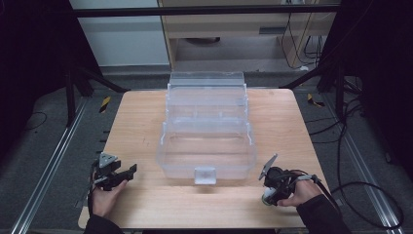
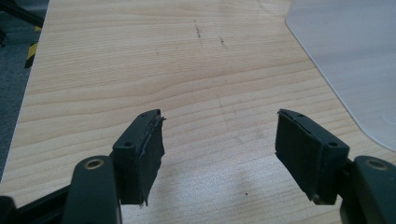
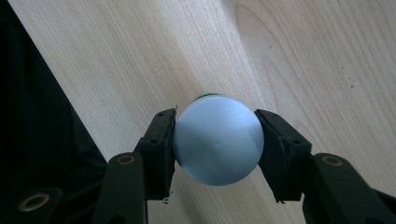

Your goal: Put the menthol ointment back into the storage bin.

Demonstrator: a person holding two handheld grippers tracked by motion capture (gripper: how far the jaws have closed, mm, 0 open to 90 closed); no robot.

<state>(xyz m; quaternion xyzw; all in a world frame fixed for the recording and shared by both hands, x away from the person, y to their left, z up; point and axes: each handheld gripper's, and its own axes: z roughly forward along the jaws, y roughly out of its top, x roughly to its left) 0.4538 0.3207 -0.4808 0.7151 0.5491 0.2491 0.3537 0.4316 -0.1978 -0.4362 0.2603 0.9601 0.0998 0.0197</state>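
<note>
**Pale wood worktop with one clear box, one can and two grippers**

Light-grained wood forms the single worktop [image 1: 146, 122], seen from the high view. One transparent plastic box [image 1: 207, 129] stands at its centre, opened into three stepped tiers, with one latch tab at the middle of its near wall. Two hand-held grippers rest at the near edge, one at each side of the box and well apart from it.

Left gripper [image 2: 219, 144]: its two black fingers [image 2: 140, 154] stand wide apart over bare wood, with nothing between them. In the left gripper view, one rounded corner of the clear box shows at the upper right.

Right gripper [image 3: 217, 140]: its two fingers [image 3: 161, 144] press on opposite sides of one round can [image 3: 217, 140], whose flat silver-grey end faces the camera and whose green rim shows just behind. The can lies at the near right corner of the worktop, close to its edge, gripped in the right gripper [image 1: 271, 191]; whether it touches the wood cannot be told. Each gripper carries one grey three-cornered plate and one trailing cable.
</note>
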